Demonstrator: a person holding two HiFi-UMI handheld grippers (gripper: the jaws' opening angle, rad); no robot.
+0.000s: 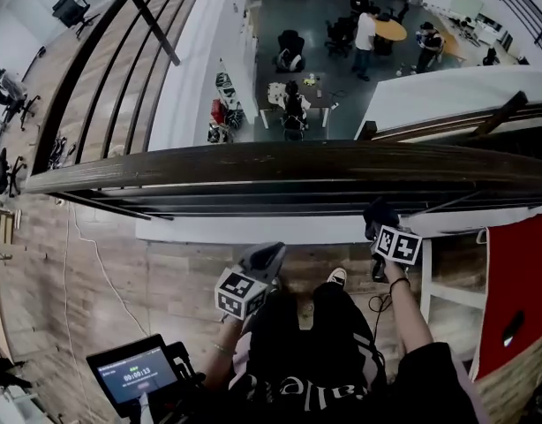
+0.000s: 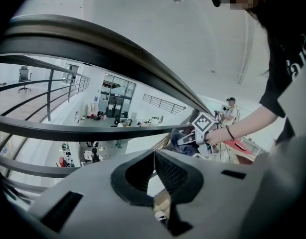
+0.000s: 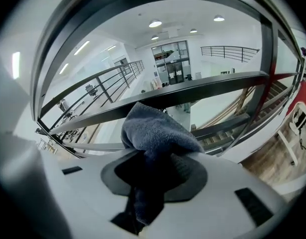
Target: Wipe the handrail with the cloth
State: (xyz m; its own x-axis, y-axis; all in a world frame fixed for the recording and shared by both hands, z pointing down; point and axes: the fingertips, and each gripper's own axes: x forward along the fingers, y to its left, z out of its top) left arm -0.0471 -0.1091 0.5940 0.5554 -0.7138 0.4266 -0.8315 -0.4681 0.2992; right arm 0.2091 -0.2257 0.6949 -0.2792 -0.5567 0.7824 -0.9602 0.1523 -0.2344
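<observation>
1. The right gripper's [image 3: 155, 169] jaws are clamped on a grey-blue cloth [image 3: 155, 131]. The cloth bunches up above the jaw tips, and a dark tail of it hangs down between them.
2. The left gripper's [image 2: 154, 156] jaws meet at their tips with nothing between them.
3. In the head view the cloth sits at the near side of the railing, just under the dark wooden handrail [image 1: 289, 162]. No view shows whether cloth and handrail touch.
4. In the right gripper view a dark lower rail [image 3: 213, 86] crosses just behind the cloth.
5. The left gripper is held lower and nearer the person's body, well apart from the handrail and to the left of the right gripper.
6. The person's black-trousered legs [image 1: 315, 343] and one shoe [image 1: 337, 276] show between the two grippers.
7. A tablet [image 1: 134, 374] with a lit screen stands at the lower left on the wooden floor [image 1: 86, 272].
8. A red panel [image 1: 518, 290] stands at the right.
9. Beyond the handrail, a lower floor [image 1: 342, 69] holds desks and several people.
</observation>
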